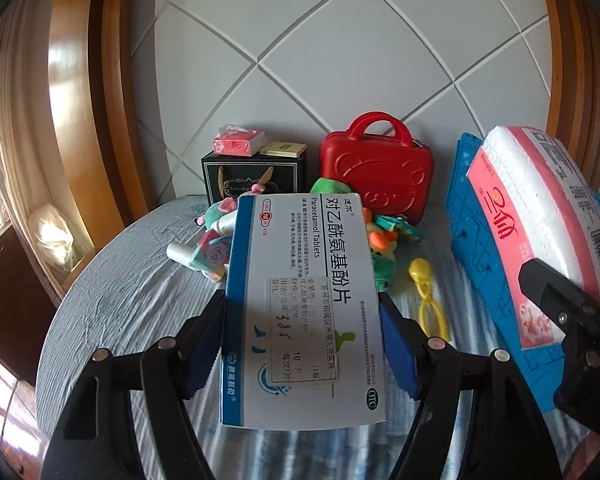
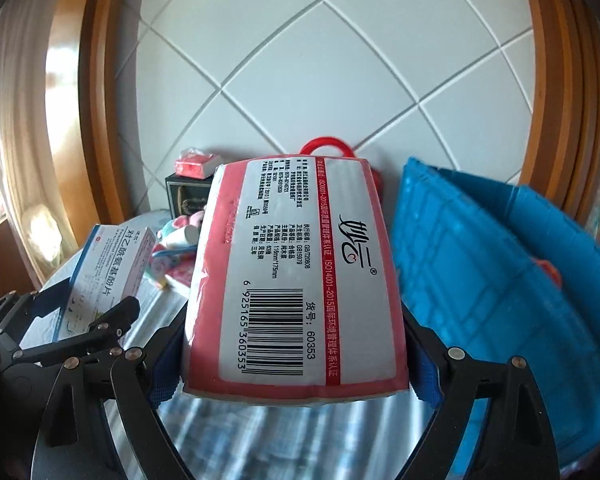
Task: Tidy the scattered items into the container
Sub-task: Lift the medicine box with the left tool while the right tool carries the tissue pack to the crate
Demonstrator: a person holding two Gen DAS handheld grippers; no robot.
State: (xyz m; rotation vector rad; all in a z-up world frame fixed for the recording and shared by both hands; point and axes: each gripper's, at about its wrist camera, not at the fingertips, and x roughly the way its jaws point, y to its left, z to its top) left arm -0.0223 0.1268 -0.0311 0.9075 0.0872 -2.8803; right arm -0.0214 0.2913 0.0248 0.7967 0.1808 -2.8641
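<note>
Holding a white and blue medicine box (image 1: 300, 312) between its two blue pads, the left gripper (image 1: 300, 344) is squeezing the box on both long sides. The box is up in the air above the bed, with its printed face looking up. The jaws are standing partly apart, just as wide as the box.

Next to it, the right gripper (image 2: 296, 360) is holding a pink and white tissue pack (image 2: 296, 280). Its jaws are spread wide and the blue pads are pressing on both sides of the pack. The barcode side of the pack is facing up. The pack is also up in the air, just beside the blue container (image 2: 500, 300).

The blue container is sitting on the right side of the bed, and its ribbed wall is leaning a little. Something orange is peeking out inside it, but it is too hidden to tell what it is.

Farther back, a heap of soft toys (image 1: 220, 216) and small things is lying on the striped bed sheet (image 1: 120, 288). A yellow plastic toy (image 1: 424, 288) is lying near the heap. A red case with a handle (image 1: 376, 168) is standing against the white wall. A black box (image 1: 252, 176) is standing beside it, with a small pink packet (image 1: 238, 142) resting on top.
</note>
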